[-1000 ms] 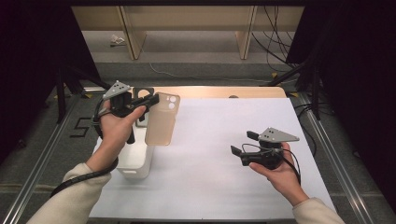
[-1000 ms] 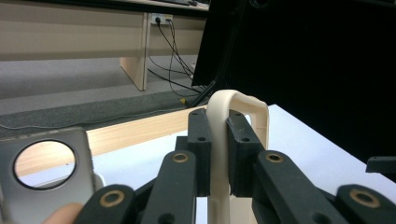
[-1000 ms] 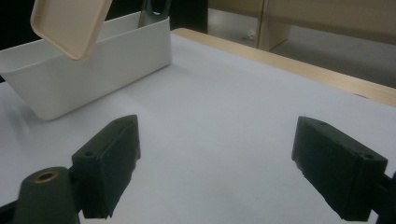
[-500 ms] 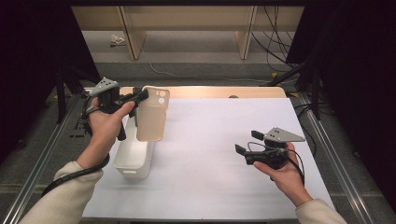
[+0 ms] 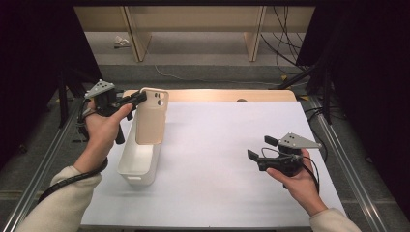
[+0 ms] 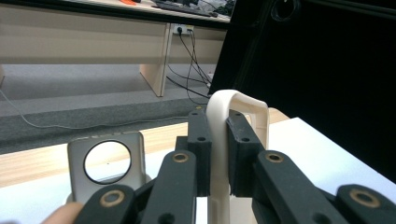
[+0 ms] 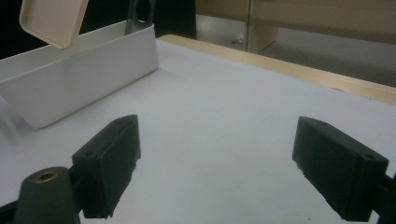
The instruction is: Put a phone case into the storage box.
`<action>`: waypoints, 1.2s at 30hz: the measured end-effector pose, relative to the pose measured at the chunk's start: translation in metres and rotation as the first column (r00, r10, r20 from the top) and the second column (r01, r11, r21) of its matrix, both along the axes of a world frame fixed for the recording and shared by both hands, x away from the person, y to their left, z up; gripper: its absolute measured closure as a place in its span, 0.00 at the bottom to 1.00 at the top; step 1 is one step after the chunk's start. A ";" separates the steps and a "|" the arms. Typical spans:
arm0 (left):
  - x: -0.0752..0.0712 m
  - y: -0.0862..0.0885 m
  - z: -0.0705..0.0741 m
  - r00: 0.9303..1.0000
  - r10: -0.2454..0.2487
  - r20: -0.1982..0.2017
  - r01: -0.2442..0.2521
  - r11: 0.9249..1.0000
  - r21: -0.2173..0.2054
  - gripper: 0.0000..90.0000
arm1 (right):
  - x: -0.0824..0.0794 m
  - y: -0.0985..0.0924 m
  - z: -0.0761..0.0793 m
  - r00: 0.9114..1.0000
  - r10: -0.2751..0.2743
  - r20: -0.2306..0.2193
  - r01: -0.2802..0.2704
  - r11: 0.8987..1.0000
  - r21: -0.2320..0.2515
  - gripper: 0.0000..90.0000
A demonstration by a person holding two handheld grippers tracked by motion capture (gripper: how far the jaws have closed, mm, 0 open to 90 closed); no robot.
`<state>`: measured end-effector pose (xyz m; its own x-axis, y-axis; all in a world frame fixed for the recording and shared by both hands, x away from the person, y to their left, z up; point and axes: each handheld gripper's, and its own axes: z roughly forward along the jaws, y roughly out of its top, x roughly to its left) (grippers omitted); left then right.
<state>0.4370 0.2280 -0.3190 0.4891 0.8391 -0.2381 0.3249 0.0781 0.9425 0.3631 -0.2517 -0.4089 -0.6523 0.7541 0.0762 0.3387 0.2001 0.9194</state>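
From the high view, the left gripper [image 5: 138, 98] holds a beige phone case [image 5: 152, 117] by its top edge above the far end of a white bin [image 5: 140, 159] at the left of the table [image 5: 232, 159]. The right gripper [image 5: 261, 147] hovers at the right, jaws wide apart and empty.

In the left gripper view the jaws are clamped on the case's rim [image 6: 219, 154]; a grey holed object [image 6: 106, 163], possibly another case, stands beyond.

The right gripper view shows the case [image 7: 51, 18] over the bin [image 7: 79, 74].
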 end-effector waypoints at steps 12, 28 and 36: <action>0.004 0.008 -0.002 1.000 0.013 0.008 -0.013 1.000 0.008 0.91 | -0.004 -0.005 0.002 1.000 -0.008 0.006 0.008 1.000 0.010 0.18; 0.015 0.022 -0.010 0.999 0.027 0.017 -0.027 1.000 -0.010 0.91 | -0.007 -0.010 0.002 1.000 -0.018 0.007 0.018 1.000 0.012 0.18; 0.021 0.025 -0.014 0.999 0.035 0.016 -0.035 0.999 -0.020 0.91 | -0.007 -0.011 0.002 1.000 -0.020 0.008 0.020 1.000 0.015 0.18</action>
<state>0.4577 0.2530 -0.3332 0.4633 0.8511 -0.2468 0.3059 0.1078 0.9459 0.3556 -0.2624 -0.4069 -0.6376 0.7660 0.0825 0.3349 0.1791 0.9251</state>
